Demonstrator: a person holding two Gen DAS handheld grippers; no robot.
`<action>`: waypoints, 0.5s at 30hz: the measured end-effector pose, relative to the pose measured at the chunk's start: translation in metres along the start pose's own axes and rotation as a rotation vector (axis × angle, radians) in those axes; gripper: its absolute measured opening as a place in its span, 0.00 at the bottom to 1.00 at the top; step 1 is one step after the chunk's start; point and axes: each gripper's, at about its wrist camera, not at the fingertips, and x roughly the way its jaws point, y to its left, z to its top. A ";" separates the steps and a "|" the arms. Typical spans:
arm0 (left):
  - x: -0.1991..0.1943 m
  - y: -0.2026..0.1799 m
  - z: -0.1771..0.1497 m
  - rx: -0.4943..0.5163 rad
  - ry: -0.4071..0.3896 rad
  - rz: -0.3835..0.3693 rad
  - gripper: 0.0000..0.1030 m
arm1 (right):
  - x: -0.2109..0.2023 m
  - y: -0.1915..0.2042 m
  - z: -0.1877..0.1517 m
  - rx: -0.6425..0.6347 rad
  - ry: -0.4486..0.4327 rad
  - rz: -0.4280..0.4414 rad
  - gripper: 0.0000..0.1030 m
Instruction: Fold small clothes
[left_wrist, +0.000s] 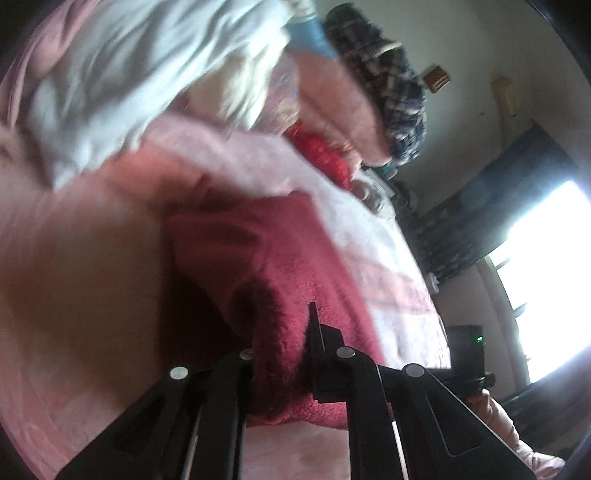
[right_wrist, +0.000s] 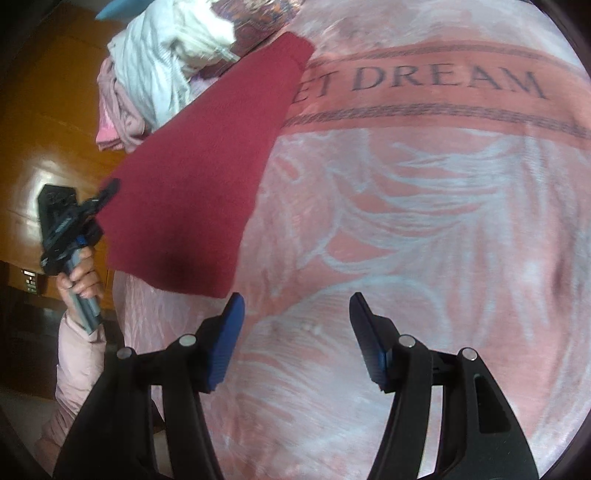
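Red cloth (right_wrist: 192, 177) hangs by one edge from the clamped left gripper (right_wrist: 107, 192), beside the clothes pile (right_wrist: 155, 74). Right gripper (right_wrist: 295, 332) gapes empty above bare pink bedspread (right_wrist: 406, 221).

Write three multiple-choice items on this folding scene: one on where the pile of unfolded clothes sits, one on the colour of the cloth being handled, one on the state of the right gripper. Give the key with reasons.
1. Seen from the right wrist, the clothes pile lies:
A. at upper left, beyond the cloth
B. between the right fingers
C. over the printed lettering

2. The cloth held by the left gripper is:
A. yellow
B. dark red
C. green

3. The right gripper is:
A. shut on the cloth
B. shut with nothing in it
C. open over the bedspread

Key: 1 A, the pile sits past the cloth's far end. 2 B, it is plainly dark red. 3 C, its fingers stand apart with only bedspread between them.
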 end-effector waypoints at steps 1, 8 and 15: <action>0.006 0.007 -0.003 -0.012 0.007 0.001 0.10 | 0.003 0.005 0.001 -0.011 0.003 -0.001 0.58; 0.052 -0.018 -0.016 0.051 0.063 0.013 0.11 | 0.007 0.027 0.006 -0.057 -0.004 -0.019 0.60; 0.061 -0.031 -0.018 0.084 0.096 0.055 0.12 | 0.002 0.020 0.007 -0.037 -0.008 0.028 0.62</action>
